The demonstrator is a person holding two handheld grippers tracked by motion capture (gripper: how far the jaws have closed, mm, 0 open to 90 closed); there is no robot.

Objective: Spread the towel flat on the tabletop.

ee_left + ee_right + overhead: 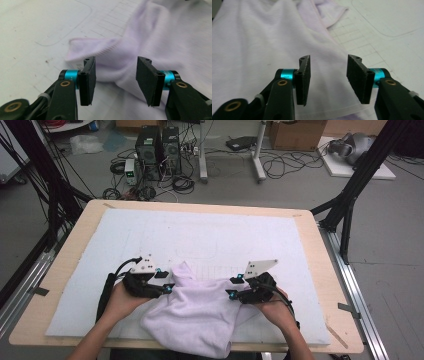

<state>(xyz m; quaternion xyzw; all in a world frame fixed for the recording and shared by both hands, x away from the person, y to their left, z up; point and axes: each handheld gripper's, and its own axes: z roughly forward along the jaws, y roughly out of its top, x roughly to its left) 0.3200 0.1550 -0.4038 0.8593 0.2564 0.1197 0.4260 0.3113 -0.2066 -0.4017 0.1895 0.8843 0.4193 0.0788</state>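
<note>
We are working over the counter (320, 270), where a white mat (200, 235) is carrying a pale lilac garment (200, 312), bunched at the near edge and hanging partly over it. It is looking far from flat, so most of the spreading is still ahead. The left gripper (116, 80) and right gripper (329, 80) are each standing about half open over the cloth, gripping nothing. The gripper views are showing a ribbed cuff (85, 47) and printed outlines the high view blurs.
</note>
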